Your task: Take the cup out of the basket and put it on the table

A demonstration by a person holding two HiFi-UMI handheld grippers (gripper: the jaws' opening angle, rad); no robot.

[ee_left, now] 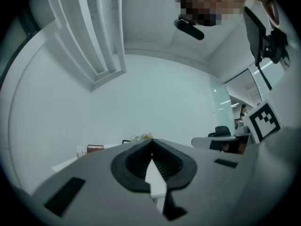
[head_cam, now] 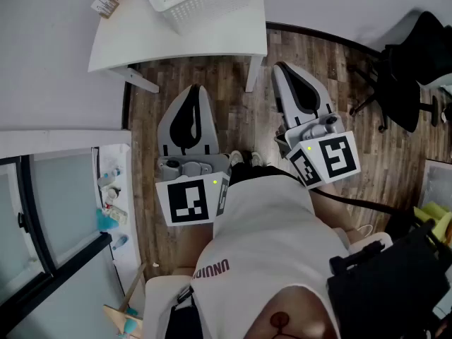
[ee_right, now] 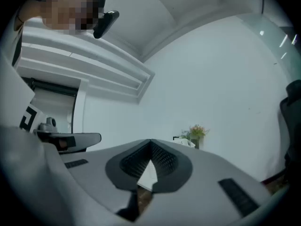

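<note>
1. Your left gripper (head_cam: 195,90) and right gripper (head_cam: 280,68) are both held close to your body, jaws pressed together on nothing.
2. The table (head_cam: 176,44) stands ahead; your right tips come nearer its edge.
3. The basket (head_cam: 205,2) sits on it further off, straight ahead of your left gripper; the cup isn't visible inside.

Head view looks steeply down; both gripper views face the table (head_cam: 141,44).

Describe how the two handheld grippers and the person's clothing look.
The left gripper and right gripper are matching pale grey tapered shells with black ribbed pads inside. Each carries a white cube with black square markers and a small green light. The person wears a white shirt with dark red lettering.
</note>
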